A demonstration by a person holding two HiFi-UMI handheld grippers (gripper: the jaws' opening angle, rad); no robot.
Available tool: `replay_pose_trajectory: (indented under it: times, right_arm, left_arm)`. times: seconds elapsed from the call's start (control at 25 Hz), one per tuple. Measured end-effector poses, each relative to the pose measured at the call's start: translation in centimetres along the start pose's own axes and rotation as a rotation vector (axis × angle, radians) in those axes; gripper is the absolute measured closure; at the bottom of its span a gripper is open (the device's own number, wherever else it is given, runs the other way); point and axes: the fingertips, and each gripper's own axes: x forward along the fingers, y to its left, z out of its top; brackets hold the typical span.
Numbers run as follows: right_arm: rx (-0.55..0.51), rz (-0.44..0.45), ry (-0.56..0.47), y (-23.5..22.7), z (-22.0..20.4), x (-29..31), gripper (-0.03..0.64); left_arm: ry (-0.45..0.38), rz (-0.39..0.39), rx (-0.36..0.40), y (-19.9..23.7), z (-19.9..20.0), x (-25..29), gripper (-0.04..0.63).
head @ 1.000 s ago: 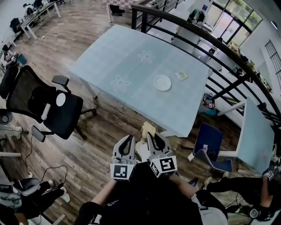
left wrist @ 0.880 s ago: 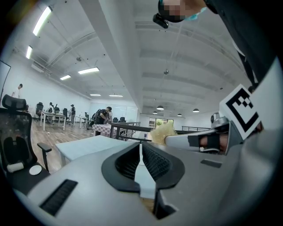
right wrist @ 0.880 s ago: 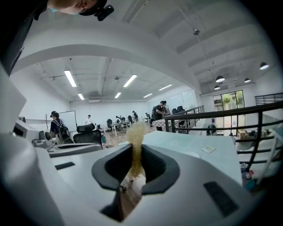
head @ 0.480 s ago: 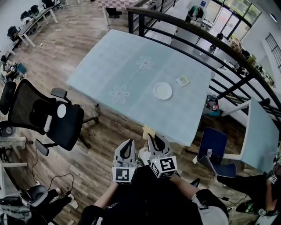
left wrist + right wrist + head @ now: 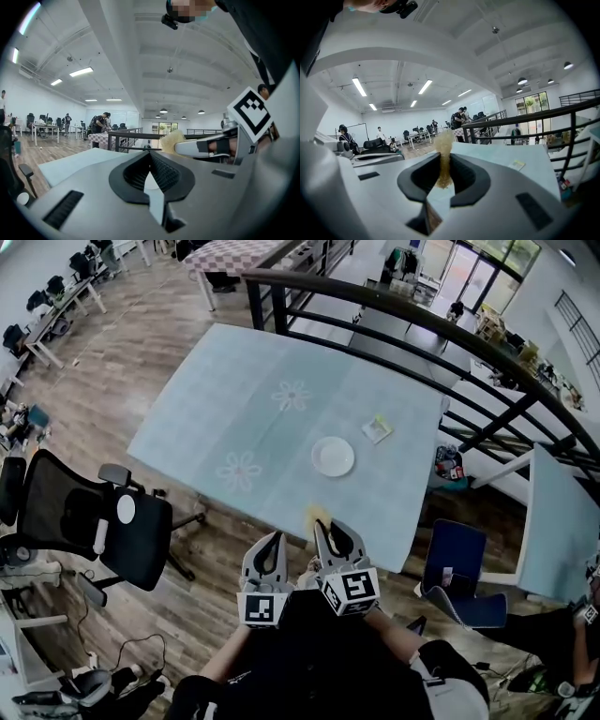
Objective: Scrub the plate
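Plate (image 5: 333,457), round, white and empty, lies flat on the pale blue, flower-patterned tablecloth (image 5: 234,399). A small yellowish square (image 5: 377,428) sits near its far right. Well apart on the near side, the right gripper (image 5: 443,163) is clamped on a coarse, fibrous yellow scrubber (image 5: 444,140). The left gripper (image 5: 150,154) has its ribbed jaws pressed together on nothing.

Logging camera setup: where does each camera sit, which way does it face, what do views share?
Head view: on the head, steeply down at pale blue table and round white plate; torso, left gripper, right gripper show.
Left gripper view: along left gripper's shut jaws, across the table.
Right gripper view: along right gripper's jaws clamping a yellow fibrous scrubber.
Shared: all three show table and scrubber.
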Motion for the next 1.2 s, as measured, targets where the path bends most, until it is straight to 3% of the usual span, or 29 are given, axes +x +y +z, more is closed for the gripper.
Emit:
replay_pose_trajectory:
  times: [0.16, 0.52, 0.92, 1.2]
  right_arm:
    - [-0.002, -0.038, -0.005, -2.0, 1.2, 0.5, 0.558]
    - [0.019, -0.164, -0.026, -5.5, 1.8, 1.3, 0.558]
    - [0.083, -0.4, -0.036, -10.3, 3.0, 3.6, 0.558]
    - [0.094, -0.483, -0.005, -10.1, 4.6, 7.7, 0.558]
  left_arm:
    - [-0.011, -0.003, -0.043, -0.8, 0.2, 2.2, 0.583]
    - [0.027, -0.13, 0.002, -1.8, 0.3, 6.8, 0.583]
    - [0.037, -0.369, 0.024, -1.5, 1.3, 14.7, 0.583]
    - [0.058, -0.47, -0.001, 1.3, 2.4, 19.1, 0.583]
